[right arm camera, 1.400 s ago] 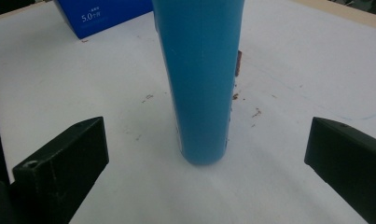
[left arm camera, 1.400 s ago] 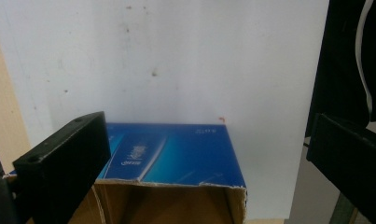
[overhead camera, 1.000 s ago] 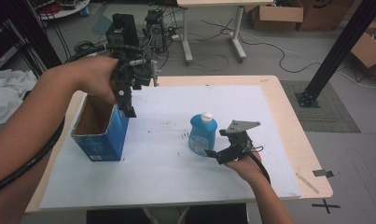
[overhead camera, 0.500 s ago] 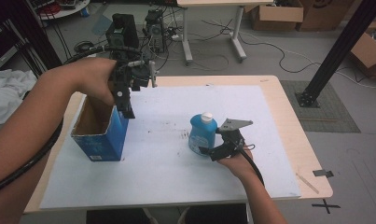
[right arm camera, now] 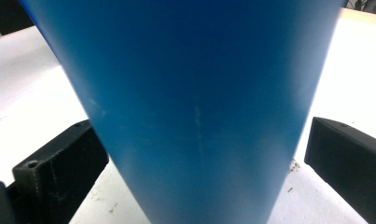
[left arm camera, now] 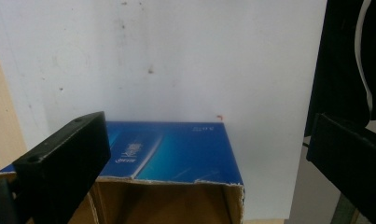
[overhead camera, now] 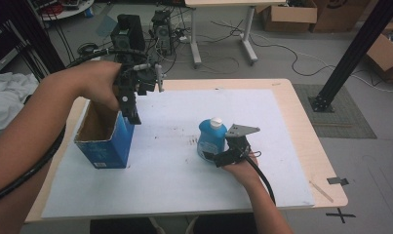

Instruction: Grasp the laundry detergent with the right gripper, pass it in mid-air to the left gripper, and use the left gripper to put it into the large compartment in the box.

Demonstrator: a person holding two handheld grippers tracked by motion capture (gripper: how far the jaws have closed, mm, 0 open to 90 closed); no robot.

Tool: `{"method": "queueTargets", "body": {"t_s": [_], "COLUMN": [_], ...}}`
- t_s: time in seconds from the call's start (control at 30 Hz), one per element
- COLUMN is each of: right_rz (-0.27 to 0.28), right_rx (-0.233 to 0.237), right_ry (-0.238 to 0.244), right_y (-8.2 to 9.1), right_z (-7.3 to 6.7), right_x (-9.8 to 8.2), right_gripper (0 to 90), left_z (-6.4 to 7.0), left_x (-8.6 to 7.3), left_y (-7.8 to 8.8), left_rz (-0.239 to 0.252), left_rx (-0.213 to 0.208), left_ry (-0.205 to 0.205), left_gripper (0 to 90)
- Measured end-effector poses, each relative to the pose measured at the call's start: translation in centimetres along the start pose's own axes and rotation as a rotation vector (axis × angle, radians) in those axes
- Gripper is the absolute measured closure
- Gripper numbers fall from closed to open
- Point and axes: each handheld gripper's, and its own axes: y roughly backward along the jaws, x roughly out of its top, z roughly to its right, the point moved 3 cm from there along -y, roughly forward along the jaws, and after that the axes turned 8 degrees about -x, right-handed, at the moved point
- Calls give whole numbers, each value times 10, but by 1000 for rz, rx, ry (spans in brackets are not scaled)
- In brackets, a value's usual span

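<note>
Right gripper (overhead camera: pixel 218 157), near the front edge of the white sheet (overhead camera: pixel 291 146) that covers the light wooden table (overhead camera: pixel 325 165): jaws spread wide on either side of the blue plastic bottle with the white cap (overhead camera: pixel 211 139); in the right gripper view the bottle body (right arm camera: pixel 195 102) sits between them, the left jaw about at its wall, the right jaw clear of it with a strip of sheet showing between; so the bottle is bracketed, not yet pinched.

Bottle stands upright on the sheet, roughly mid-table and a little toward the right-hand edge, well apart from the box.

Farther back and toward the left edge: open-topped blue cardboard box with brown inside (overhead camera: pixel 104 139), upright on the sheet; nothing can be seen inside it, though its floor is hidden in the high view.

Left gripper (overhead camera: pixel 130 105) hangs over the box's rim at its right-hand wall; in the left gripper view the jaws stand wide apart above the box opening (left arm camera: pixel 167 158), holding nothing (whether a jaw touches the rim cannot be told).

Judgement on progress: early; the work looks like getting the bottle into the box. Done: right gripper is lined up around the bottle, box open and attended by the left. Left to do: close on the bottle, lift, carry across to the box, lower in, release.
</note>
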Motion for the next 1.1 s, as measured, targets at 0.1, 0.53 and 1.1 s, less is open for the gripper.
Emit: {"method": "queueTargets", "body": {"t_s": [0.1,0.53,1.1], "right_rz": [5,50,83], "right_rx": [-3,-42,-93], "right_ry": [0,1,-1], "right_y": [-2,-6,-4], "right_z": [0,-2,-4], "right_x": [-1,-4,-6], "right_gripper": [0,64,181], "left_z": [0,-1,0], "left_x": [0,-2,-3], "left_y": [-1,-4,-4], "left_rz": [0,3,10], "left_rx": [-1,-3,1], "left_ry": [0,3,1], "left_gripper": [1,1,1]}}
